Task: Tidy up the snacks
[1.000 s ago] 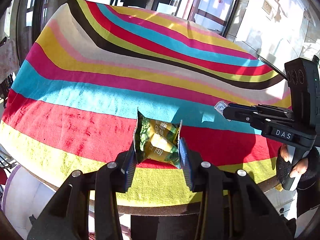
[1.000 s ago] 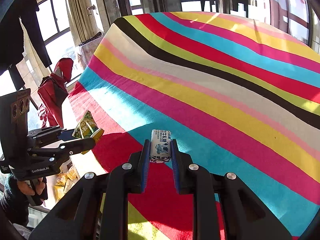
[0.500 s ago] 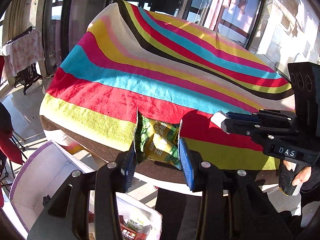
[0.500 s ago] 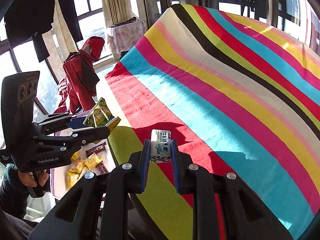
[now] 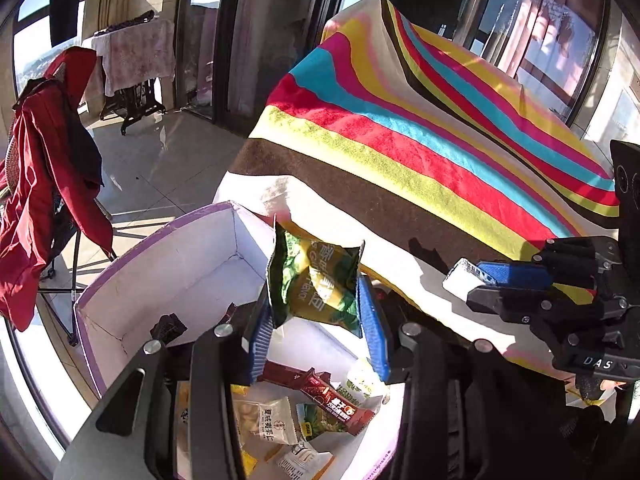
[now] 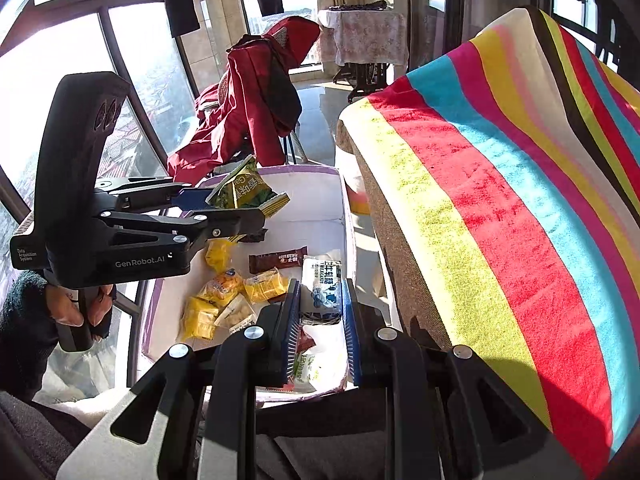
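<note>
Over the white box [image 5: 168, 276] of snacks we hold two light, crinkly packets: our left claw [image 5: 316, 320] pinches the green pouch [image 5: 316, 284] by its soft sides, our right claw [image 6: 320, 312] clamps the small white bar [image 6: 322, 284] mid-body; both crush easily.

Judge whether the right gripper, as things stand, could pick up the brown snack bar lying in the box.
Probably not yet. The right gripper is shut on a white packet, so its jaws are full. The brown bar lies uncovered in the box just ahead, so the way looks free once the packet is dropped.
</note>
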A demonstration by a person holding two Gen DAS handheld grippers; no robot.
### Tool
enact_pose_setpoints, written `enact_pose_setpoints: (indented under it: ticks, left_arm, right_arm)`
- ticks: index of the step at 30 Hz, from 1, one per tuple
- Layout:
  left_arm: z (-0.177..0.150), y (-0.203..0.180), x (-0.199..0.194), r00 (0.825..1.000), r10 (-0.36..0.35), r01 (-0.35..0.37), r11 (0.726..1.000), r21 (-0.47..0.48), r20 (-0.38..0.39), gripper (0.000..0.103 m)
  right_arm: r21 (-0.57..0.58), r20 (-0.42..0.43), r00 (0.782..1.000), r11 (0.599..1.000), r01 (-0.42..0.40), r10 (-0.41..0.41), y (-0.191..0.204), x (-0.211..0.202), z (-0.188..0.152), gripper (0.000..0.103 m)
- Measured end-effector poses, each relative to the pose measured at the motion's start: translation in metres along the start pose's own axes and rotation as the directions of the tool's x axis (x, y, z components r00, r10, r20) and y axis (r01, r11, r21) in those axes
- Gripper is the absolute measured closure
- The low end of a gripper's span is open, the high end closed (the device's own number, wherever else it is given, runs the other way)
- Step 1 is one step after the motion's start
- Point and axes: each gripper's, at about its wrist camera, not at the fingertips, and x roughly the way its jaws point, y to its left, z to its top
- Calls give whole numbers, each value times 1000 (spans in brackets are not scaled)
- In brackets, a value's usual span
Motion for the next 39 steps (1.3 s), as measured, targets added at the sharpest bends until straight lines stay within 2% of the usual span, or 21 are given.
enact_pose_setpoints:
  ticks: [9, 16, 18, 19, 20, 21, 23, 27, 29, 32, 34, 35, 36, 37, 38, 39]
  left_arm:
    - [-21, 40, 5, 994, 95, -99, 992, -80, -50, 63]
    - [-19, 46, -2, 990, 141, -141, 985, -98, -4, 60]
    - [-16, 46, -11, 987, 153, -147, 983, -112, 54, 52]
    - [-14, 47, -17, 984, 153, -142, 982, -121, 92, 31]
    - [-11, 46, -25, 978, 156, -138, 982, -130, 138, 18]
    - [-9, 46, -36, 967, 161, -136, 982, -134, 196, 3]
    - [-2, 41, -55, 945, 163, -135, 984, -114, 284, 2]
    - [19, 29, -80, 915, 204, -189, 979, -78, 348, 2]
    - [26, 19, -99, 878, 245, -235, 969, -77, 411, 2]
    - [34, 5, -124, 814, 347, -329, 936, -123, 466, 2]
    - [36, 0, -130, 784, 413, -379, 910, -170, 463, 2]
    - [35, -1, -129, 775, 448, -402, 894, -199, 445, 2]
    - [34, 0, -124, 775, 476, -422, 879, -221, 416, 2]
    - [33, 1, -115, 787, 483, -429, 876, -222, 384, 2]
    - [32, 2, -104, 813, 470, -424, 882, -204, 342, 2]
    - [30, 5, -89, 851, 450, -412, 892, -187, 272, 2]
  right_arm:
    - [-80, -110, 990, 992, -94, 85, 36, 42, -5, 83]
    - [-85, -92, 981, 980, -177, 170, 44, 43, -2, 81]
    - [-78, -70, 981, 979, -188, 182, 42, 39, -1, 70]
    - [-72, -60, 982, 980, -183, 179, 40, 37, -1, 52]
    - [-61, -46, 984, 983, -176, 173, 39, 34, -2, 28]
    - [-53, -32, 985, 983, -174, 172, 37, 30, -3, 21]
    - [-49, -28, 983, 982, -182, 181, 33, 24, -6, 19]
    - [-59, -48, 986, 984, -165, 163, 29, 10, -13, 15]
    - [-50, -60, 986, 986, -157, 154, 26, 3, -16, 15]
    - [-25, -47, 988, 989, -145, 144, 22, -10, -17, 15]
    - [15, -22, 992, 992, -122, 122, 19, -16, -15, 15]
    - [45, -16, 993, 992, -114, 115, 17, -19, -15, 15]
    - [79, -16, 993, 990, -113, 115, 15, -16, -11, 15]
    - [118, -21, 993, 986, -117, 120, 11, -14, -10, 15]
    - [159, -29, 992, 980, -117, 123, 8, -11, -10, 15]
    - [202, -45, 991, 973, -112, 123, 3, -5, -10, 15]
